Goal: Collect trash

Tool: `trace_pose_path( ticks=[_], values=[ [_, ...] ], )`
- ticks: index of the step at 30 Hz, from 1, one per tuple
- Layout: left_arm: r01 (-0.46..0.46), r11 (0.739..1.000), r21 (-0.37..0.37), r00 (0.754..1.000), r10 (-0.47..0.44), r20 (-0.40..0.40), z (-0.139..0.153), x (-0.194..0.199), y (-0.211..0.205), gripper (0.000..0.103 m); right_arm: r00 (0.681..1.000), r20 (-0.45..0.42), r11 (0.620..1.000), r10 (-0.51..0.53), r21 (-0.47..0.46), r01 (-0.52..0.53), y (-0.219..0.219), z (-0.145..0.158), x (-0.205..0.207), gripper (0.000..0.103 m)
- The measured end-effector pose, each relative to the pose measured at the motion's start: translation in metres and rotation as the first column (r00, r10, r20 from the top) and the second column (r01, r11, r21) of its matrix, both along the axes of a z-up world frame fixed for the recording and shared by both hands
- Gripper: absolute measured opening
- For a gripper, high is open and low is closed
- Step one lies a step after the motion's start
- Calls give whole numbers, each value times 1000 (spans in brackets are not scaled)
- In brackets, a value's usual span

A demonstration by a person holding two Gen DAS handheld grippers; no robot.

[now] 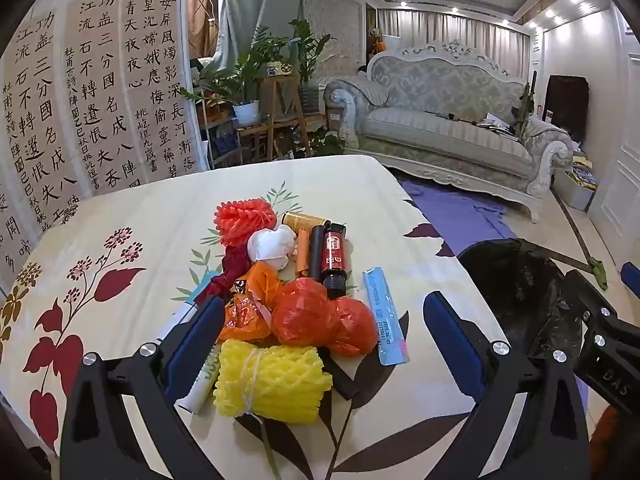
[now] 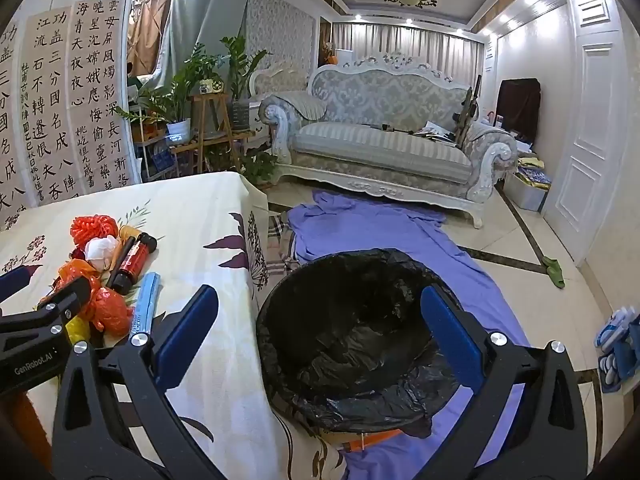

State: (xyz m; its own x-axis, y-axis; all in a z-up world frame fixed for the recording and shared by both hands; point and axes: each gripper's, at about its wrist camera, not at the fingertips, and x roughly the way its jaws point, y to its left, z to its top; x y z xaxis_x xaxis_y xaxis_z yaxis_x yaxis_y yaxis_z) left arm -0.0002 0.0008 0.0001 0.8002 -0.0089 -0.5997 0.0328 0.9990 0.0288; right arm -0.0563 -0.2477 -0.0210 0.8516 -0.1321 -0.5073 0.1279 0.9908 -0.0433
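Two grippers are hanging wide and empty: the left gripper [image 1: 324, 344] over the trash pile, the right gripper [image 2: 320, 320] over the black-lined round bin [image 2: 352, 332] beside the flowered tablecloth [image 1: 120, 220]. Collecting looks barely begun; next, closing on the yellow foam net roll [image 1: 272, 380]. Behind it are lying two orange plastic bags [image 1: 304, 312] and one dark red bottle [image 1: 332, 256].

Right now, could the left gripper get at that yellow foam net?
Probably yes: the left gripper is open, and the yellow foam net lies at the near edge of the pile, right between its fingers, with nothing covering it.
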Motion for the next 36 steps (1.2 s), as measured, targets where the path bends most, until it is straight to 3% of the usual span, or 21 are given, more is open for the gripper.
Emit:
trace_pose_path(
  ticks=[13,36],
  values=[
    [3,1000,8,1000,-3,3,1,-4,-7,97,1000,4,1000,-9,-4,9,-10,13,-3,99],
    [8,1000,4,1000,-8,-19,-3,3,-11,97,1000,-1,1000,-26,0,26,-13,-3,-5,99]
  ],
)
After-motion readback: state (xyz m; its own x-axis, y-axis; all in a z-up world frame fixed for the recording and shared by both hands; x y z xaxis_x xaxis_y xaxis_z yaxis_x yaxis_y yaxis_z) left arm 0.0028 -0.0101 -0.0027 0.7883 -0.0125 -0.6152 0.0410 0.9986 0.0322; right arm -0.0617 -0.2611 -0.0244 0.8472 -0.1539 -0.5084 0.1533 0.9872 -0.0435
